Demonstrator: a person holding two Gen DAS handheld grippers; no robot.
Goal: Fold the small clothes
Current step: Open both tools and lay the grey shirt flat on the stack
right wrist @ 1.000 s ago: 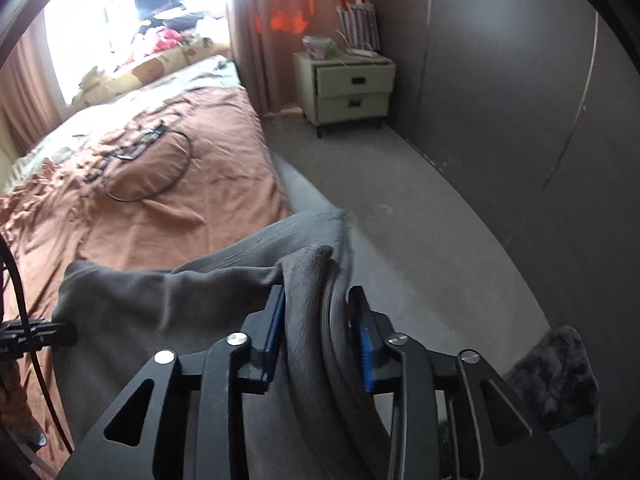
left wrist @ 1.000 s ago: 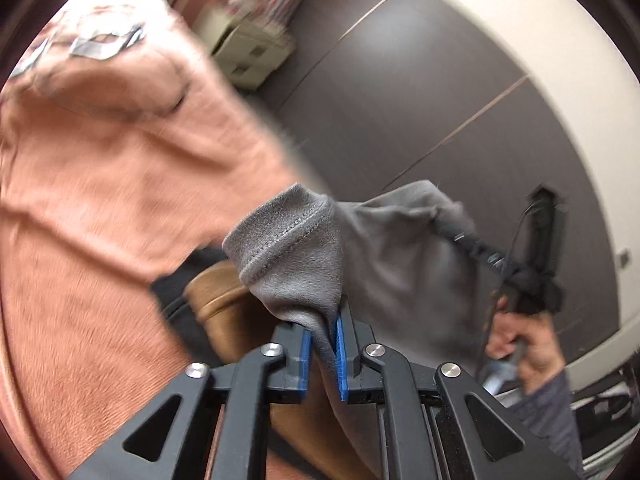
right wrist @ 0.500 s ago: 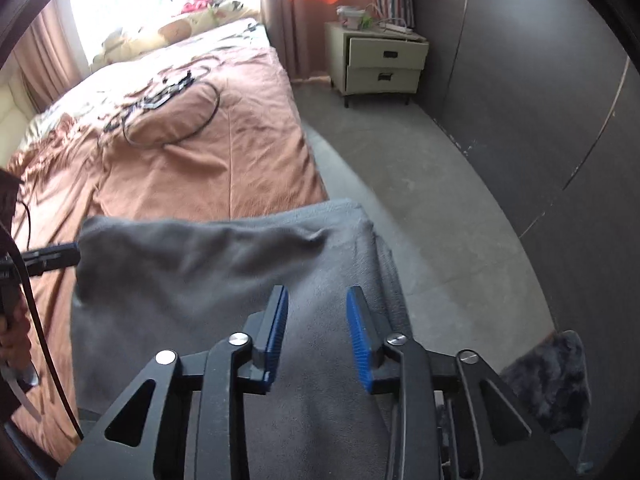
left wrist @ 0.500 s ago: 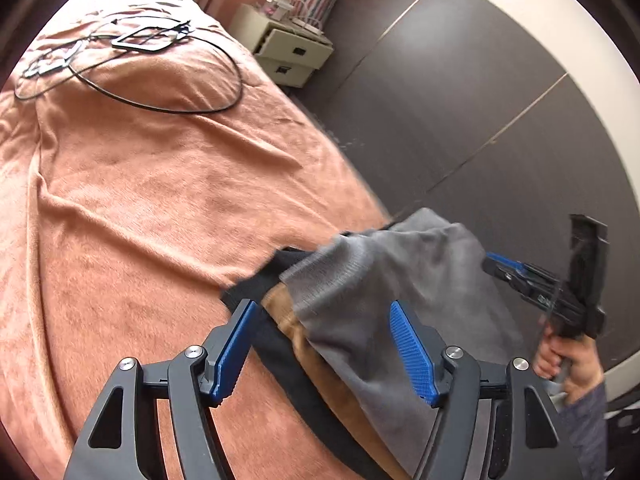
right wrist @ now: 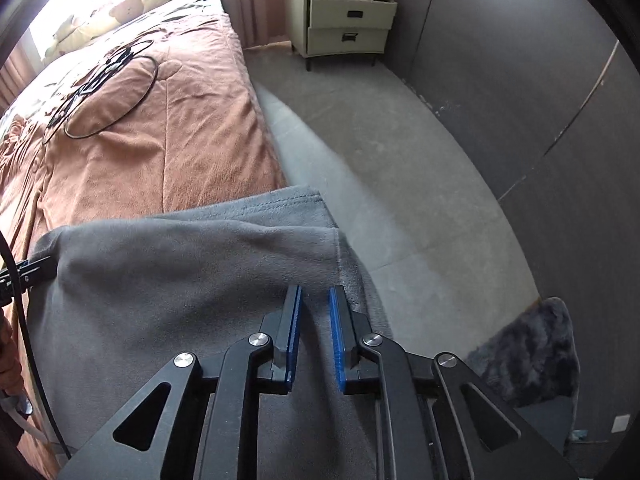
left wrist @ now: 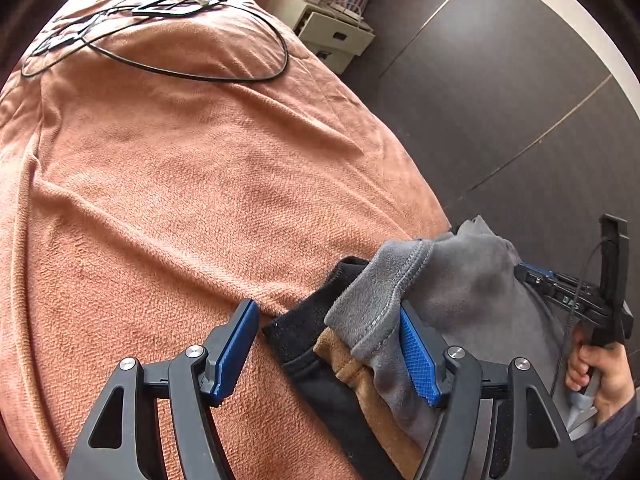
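A bed (left wrist: 192,184) covered in a rust-orange blanket (right wrist: 152,136) fills most of both views, with grey carpet (right wrist: 400,184) beside it and dark wall panels (right wrist: 520,80) beyond. A pale two-drawer nightstand (right wrist: 344,28) stands against the wall past the bed's far corner, and a dark furry rug (right wrist: 532,352) lies on the carpet at the right of the right wrist view. A loop of black cable (left wrist: 168,40) sprawls over the far part of the blanket.

The grey fleece garment (right wrist: 180,280) lies at the near edge of the bed, on top of a tan garment (left wrist: 360,384) and a black garment (left wrist: 312,340) that peek out beneath its hemmed corner.

The left gripper (left wrist: 328,352) has its jaws spread wide and released. The grey hem sits against the inner face of its right pad, the other pad is clear of the cloth, and nothing is pinched.

The right gripper (right wrist: 314,336) hovers over the grey fleece with its jaws closing. A narrow gap remains between the blue pads; fabric shows in that gap, but the pads do not press on it. In the left wrist view a hand (left wrist: 600,376) grips that tool's handle.
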